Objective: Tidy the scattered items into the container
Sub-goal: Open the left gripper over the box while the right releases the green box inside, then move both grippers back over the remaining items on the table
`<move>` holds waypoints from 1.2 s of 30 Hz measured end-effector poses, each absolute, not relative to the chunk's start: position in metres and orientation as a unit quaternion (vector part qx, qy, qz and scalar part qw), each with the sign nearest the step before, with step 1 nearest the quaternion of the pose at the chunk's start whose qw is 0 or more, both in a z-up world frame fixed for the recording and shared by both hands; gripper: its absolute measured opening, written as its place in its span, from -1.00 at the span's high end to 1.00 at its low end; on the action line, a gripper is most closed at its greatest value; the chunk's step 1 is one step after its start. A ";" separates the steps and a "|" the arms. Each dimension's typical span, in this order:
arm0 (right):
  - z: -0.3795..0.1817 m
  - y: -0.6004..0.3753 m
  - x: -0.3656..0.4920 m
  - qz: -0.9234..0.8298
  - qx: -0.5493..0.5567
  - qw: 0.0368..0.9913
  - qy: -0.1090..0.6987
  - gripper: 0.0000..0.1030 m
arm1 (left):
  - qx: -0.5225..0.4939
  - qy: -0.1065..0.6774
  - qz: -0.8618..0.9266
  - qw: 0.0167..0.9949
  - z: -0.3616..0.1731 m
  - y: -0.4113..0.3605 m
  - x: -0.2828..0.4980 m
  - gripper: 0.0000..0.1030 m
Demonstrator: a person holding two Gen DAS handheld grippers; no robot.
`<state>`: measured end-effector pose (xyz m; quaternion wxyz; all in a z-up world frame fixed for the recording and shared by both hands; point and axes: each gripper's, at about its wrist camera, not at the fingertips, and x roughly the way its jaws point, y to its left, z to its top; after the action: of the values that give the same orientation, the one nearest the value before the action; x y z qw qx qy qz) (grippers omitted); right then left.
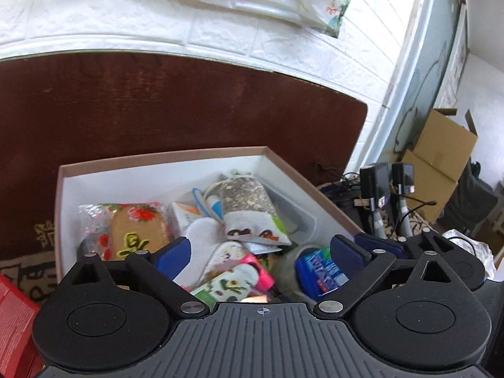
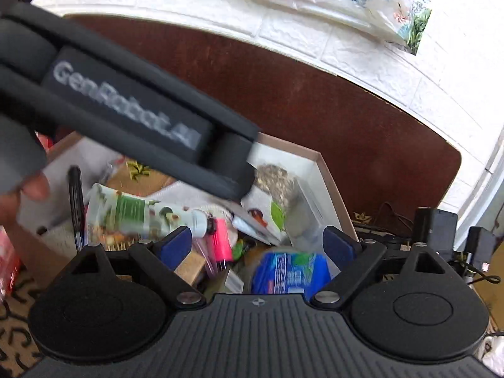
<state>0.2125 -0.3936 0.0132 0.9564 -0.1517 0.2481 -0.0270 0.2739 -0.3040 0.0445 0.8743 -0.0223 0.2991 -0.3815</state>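
Observation:
A white-lined cardboard box (image 1: 163, 176) sits on the dark red table and holds several items: a biscuit pack (image 1: 138, 230), a cloth seed pouch (image 1: 249, 208), a printed tube (image 1: 230, 283), a pink lighter (image 1: 263, 271) and a blue gum pack (image 1: 321, 267). My left gripper (image 1: 261, 252) is open and empty above the box's near side. My right gripper (image 2: 260, 245) is open and empty over the same box (image 2: 327, 170). The tube (image 2: 138, 214), lighter (image 2: 220, 242), gum pack (image 2: 289, 271) and a black pen (image 2: 75, 201) show below it. The left gripper's body (image 2: 126, 110) crosses the right wrist view, blurred.
A red box (image 1: 15, 321) lies left of the container. A white tiled wall (image 1: 220, 31) stands behind the table. Cardboard boxes (image 1: 441, 157), black chargers and cables (image 1: 384, 186) crowd the right. A patterned mat (image 2: 15, 315) lies under the box.

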 end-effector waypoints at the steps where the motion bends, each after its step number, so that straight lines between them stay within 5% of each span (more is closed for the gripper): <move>1: 0.013 -0.393 0.211 -0.025 -0.148 0.957 0.248 -0.79 | -0.024 0.304 -0.382 0.872 0.044 -0.303 0.273 -0.96; 24: 0.077 -0.298 0.065 0.067 -0.112 0.977 0.169 -0.99 | 0.009 0.299 -0.281 0.912 0.079 -0.177 0.127 -1.00; 36: 0.044 -0.195 0.002 0.185 -0.102 0.955 0.206 -1.00 | -0.068 0.353 -0.170 0.918 0.017 -0.042 0.053 -1.00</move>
<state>0.0022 -0.1952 0.0440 0.9554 -0.1025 0.2061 0.1848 0.0533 -0.0422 0.0170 0.9177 -0.0677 0.3529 -0.1696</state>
